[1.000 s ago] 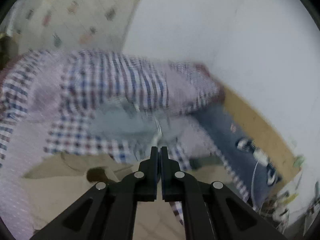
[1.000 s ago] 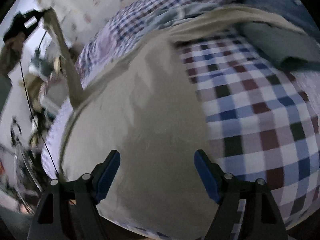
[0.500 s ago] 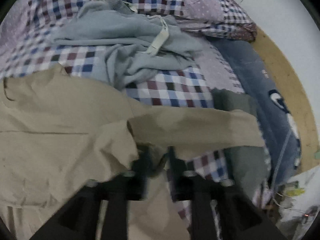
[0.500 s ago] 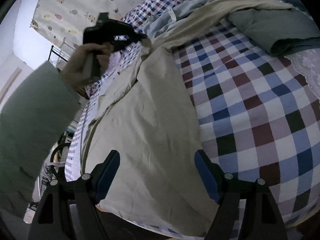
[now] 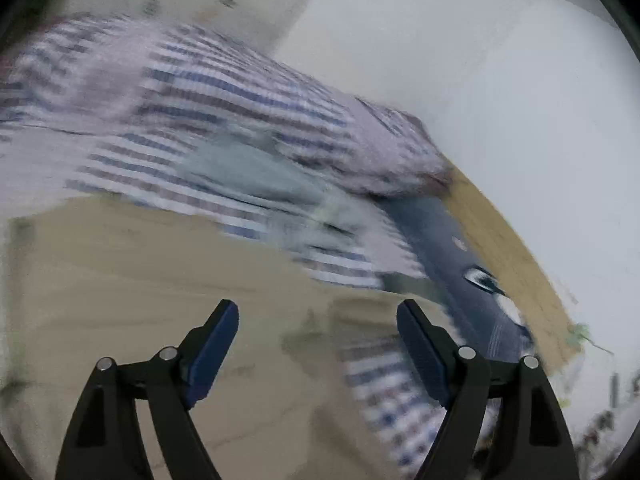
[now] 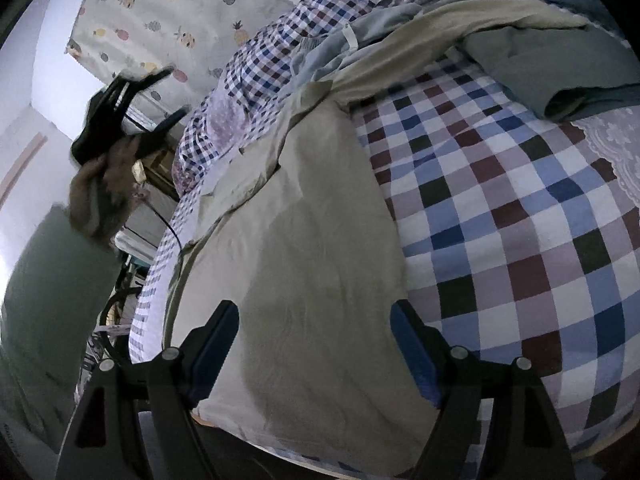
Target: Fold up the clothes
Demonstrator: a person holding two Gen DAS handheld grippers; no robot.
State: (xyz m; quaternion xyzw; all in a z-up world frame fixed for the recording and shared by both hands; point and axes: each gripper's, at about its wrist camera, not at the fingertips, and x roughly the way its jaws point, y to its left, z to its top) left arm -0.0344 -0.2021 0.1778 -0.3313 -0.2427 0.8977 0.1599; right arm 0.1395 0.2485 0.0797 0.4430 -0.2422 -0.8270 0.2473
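Observation:
A beige garment lies spread on the checked bedspread, one sleeve stretching toward the upper right. My right gripper hovers open just above its near part, nothing between the fingers. In the blurred left wrist view my left gripper is open over the beige garment, holding nothing. From the right wrist view the left gripper is raised in a hand at the left, off the bed. A light blue garment lies crumpled beyond the beige one, and a grey-green garment sits at the upper right.
A green sleeve fills the left edge of the right wrist view. A fruit-print curtain hangs behind the bed. Checked pillows and a dark blue quilt lie by the wooden bed frame and white wall.
My left gripper let go of the beige sleeve, opened and lifted away from the bed, its view now swinging fast. The right gripper stayed open over the garment.

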